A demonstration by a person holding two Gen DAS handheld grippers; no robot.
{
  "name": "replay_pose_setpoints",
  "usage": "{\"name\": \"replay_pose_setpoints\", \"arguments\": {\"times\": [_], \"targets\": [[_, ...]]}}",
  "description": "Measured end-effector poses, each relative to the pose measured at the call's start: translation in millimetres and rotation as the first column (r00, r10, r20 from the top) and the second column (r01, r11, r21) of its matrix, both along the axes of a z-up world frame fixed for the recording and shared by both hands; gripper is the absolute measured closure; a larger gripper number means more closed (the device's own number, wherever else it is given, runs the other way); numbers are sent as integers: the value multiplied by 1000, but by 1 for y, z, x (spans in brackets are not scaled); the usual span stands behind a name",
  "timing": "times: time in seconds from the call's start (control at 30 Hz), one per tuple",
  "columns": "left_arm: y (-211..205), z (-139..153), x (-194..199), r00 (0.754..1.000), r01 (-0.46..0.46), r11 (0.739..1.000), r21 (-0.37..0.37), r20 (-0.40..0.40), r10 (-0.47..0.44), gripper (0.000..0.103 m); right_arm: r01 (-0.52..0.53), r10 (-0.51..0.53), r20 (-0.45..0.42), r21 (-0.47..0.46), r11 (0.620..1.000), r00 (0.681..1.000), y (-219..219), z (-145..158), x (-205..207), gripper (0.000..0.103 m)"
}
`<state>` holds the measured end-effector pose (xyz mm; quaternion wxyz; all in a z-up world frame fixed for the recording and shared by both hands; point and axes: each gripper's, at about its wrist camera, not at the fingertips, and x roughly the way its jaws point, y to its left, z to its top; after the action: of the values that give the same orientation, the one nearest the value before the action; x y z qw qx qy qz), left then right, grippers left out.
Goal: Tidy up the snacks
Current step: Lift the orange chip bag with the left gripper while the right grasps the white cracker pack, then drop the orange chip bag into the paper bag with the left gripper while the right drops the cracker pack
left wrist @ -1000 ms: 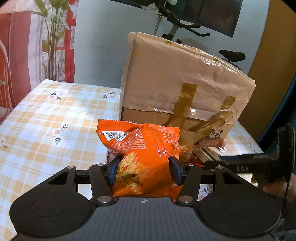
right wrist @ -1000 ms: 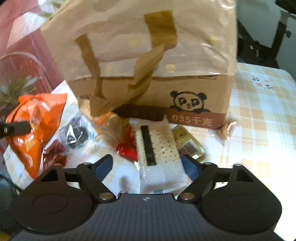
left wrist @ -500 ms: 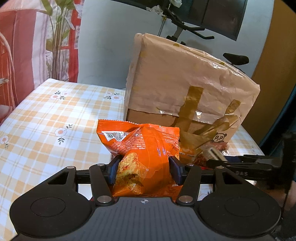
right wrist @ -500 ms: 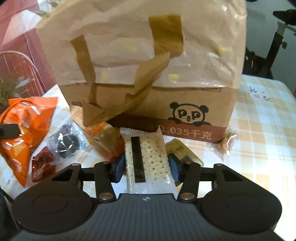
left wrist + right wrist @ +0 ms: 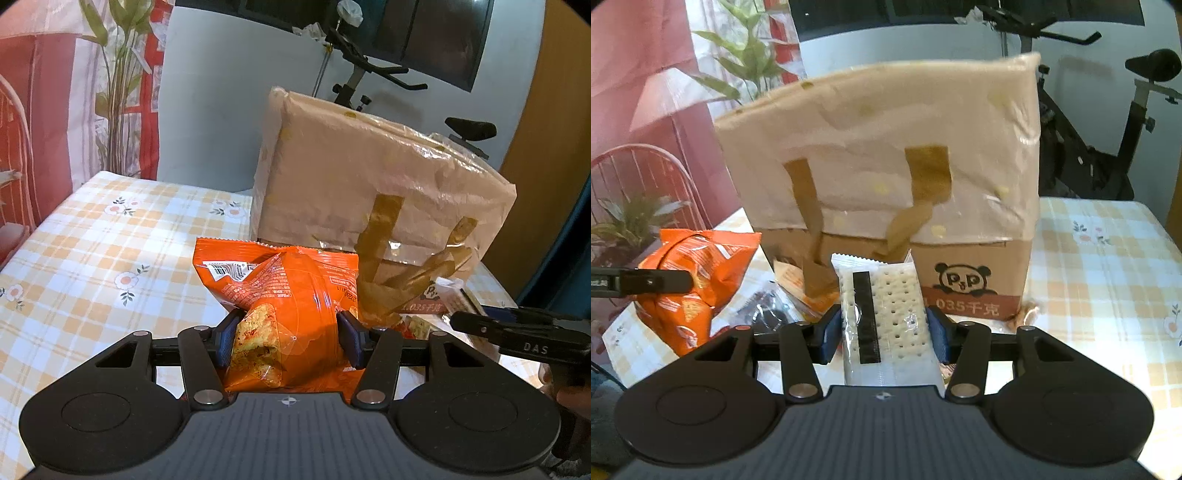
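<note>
While both of our grippers were already loaded, most of the sorting remained undone. In the left wrist view, the left gripper (image 5: 288,339) was clamped on the orange chip bag (image 5: 284,295) at centre frame, its pads pressed into the crinkled foil, the bag raised in front of the tan paper bag (image 5: 369,184) that filled the upper right. In the right wrist view, the right gripper (image 5: 882,332) gripped the white cracker pack (image 5: 882,310) at lower centre, upright before the panda print on the same tan bag. We judged neither snack had yet reached the bag. Loose packets (image 5: 768,310) lay on the checked tablecloth (image 5: 1108,277) at left of centre, between chip bag and crackers, waiting their turn.
</note>
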<state>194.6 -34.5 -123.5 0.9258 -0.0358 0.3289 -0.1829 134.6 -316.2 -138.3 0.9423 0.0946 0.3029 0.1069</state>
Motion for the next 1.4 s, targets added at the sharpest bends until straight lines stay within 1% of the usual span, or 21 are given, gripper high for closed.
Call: {"name": "replay_pose_setpoints", "arguments": {"times": [0.2,0.4,0.63,0.8,1.0,1.17,1.33,1.37,1.4], "targets": [[2,4,-1,1000,-4,1000,-8,18,4,45,-12,12,34,8,1000,999,1,12,-10,52],[2,18,2,998,1,1000,-2,65,-1,45,-40,39,96,5,999,995,6,30,-18,52],[5,47,4,989,-10,1000,-13,149,12,45,-50,44,222,22,998,974,0,66,-22,52],[0,74,9,976,1,1000,-26,217,5,45,-40,30,314,25,999,949,-8,98,-17,52],[-20,105,23,953,33,999,-32,303,-22,45,-10,8,393,5,1000,920,-19,124,7,52],[-42,121,42,935,45,999,2,352,-43,45,23,-37,429,38,999,903,-30,133,41,52],[-51,125,64,939,37,999,-1,341,-35,45,67,-92,417,74,995,904,-40,124,78,52],[-52,124,68,942,35,999,-1,335,-33,45,84,-110,405,82,993,908,-43,120,84,52],[-51,123,69,944,33,999,0,330,-31,45,95,-123,391,91,991,912,-45,115,89,49]]}}
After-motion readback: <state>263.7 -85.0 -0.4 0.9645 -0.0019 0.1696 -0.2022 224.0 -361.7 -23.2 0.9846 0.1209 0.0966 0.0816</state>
